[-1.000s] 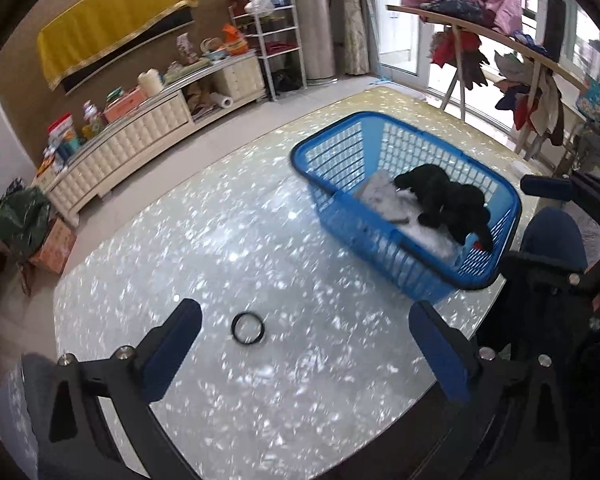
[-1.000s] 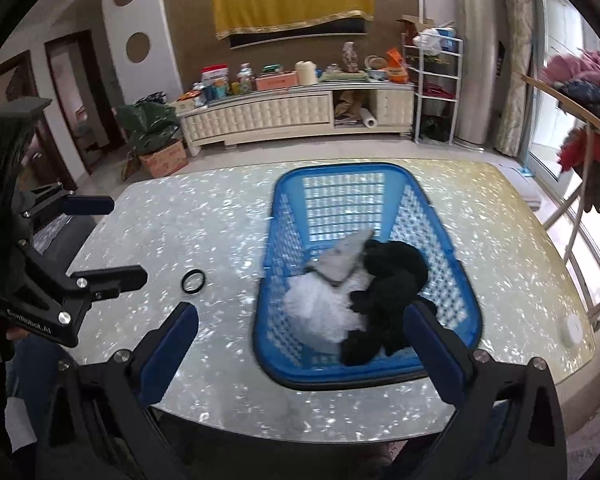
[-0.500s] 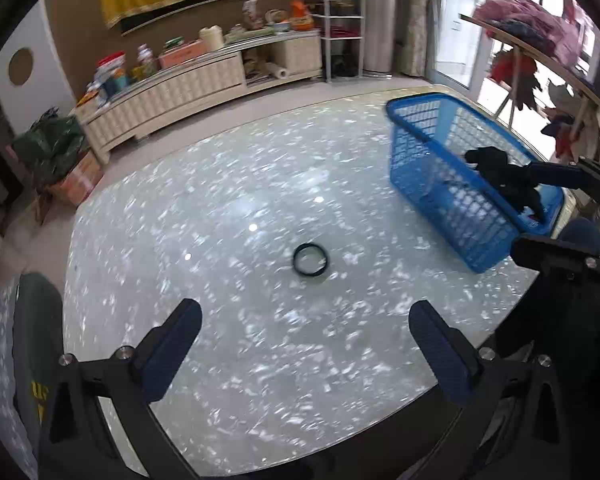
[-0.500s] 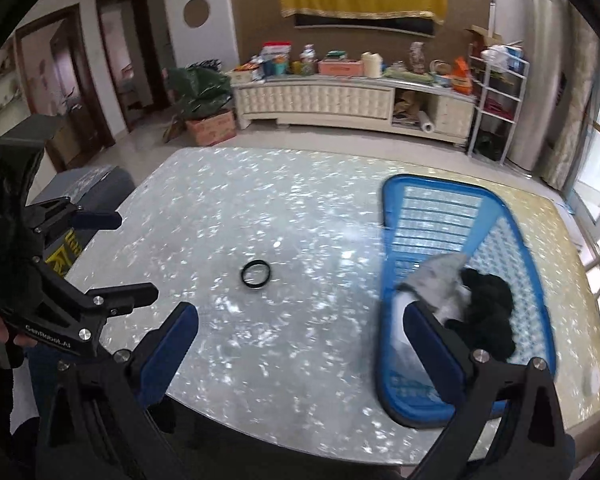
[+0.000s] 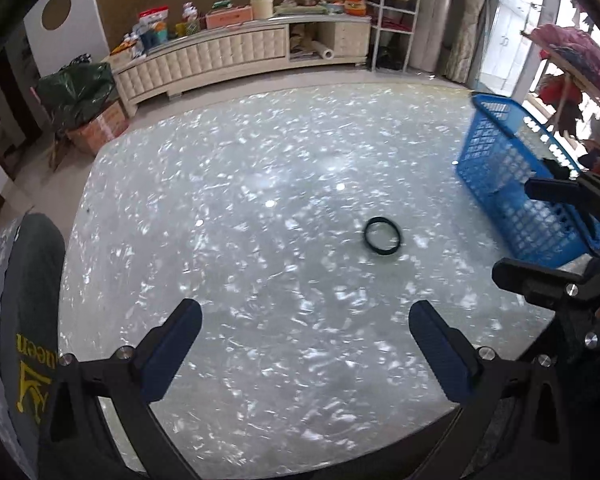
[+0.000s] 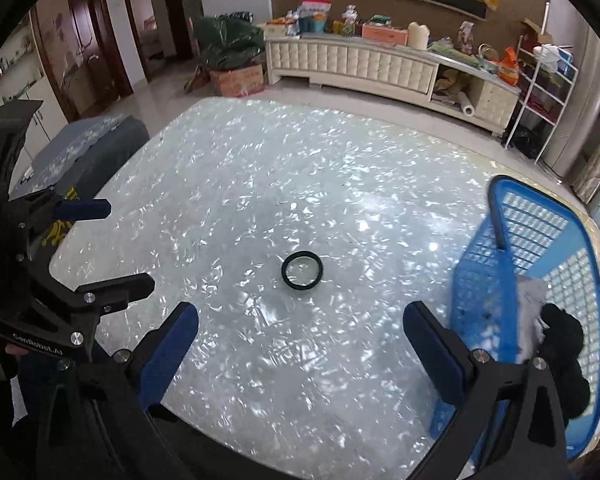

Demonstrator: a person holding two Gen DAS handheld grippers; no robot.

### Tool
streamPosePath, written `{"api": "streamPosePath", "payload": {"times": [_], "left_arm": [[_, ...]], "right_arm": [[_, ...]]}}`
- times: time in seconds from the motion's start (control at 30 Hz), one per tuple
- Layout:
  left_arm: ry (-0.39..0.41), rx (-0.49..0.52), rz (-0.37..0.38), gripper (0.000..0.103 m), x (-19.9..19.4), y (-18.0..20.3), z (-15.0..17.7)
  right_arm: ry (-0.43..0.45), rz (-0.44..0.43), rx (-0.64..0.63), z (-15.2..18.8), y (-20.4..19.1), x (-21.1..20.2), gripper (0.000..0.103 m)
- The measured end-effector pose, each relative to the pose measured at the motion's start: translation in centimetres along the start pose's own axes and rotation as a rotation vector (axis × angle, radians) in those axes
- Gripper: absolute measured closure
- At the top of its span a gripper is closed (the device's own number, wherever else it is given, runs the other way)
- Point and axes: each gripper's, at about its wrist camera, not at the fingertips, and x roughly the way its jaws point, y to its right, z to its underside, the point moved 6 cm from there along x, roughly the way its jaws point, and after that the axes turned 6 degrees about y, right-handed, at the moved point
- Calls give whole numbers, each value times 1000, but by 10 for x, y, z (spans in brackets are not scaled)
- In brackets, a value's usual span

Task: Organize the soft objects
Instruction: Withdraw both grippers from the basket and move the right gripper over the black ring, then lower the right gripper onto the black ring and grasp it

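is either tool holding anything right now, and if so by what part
Nothing is held. The left tool and the right tool are both open and empty above the table; the black ring lies untouched.

The table (image 6: 260, 184) looked glossy, pearly and smooth, the blue basket (image 6: 496, 280) was latticed plastic, and the black ring (image 6: 302, 271) looked matt.

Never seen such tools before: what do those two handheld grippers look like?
Both alike: the left gripper and the right gripper have black angular frames with silver screws and two dark blue padded fingers. White lettering, seemingly "GenRobot.AI", marks the left one's body.
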Motion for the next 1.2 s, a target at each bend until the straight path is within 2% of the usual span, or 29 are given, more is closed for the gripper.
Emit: {"api": "streamPosePath", "payload": {"times": [0.5,0.93,0.97,1.07,1.2], "left_arm": [[-75,-27,15,0,54,-29,-5],[-112,-85,22,0,83,-46,5],[-115,-84,21,0,84,-46,6],[-123,-79,20,0,88,-45,8],[-134,-74,17,0,93,-44,10]], "right_arm": [[-115,-3,18,-8,-4,80,0],[-199,-4,60,5,9,135,1],[-203,-3,62,6,9,139,1],[-220,-11,70,8,10,150,14],[-215,5,67,9,11,157,17]]}}
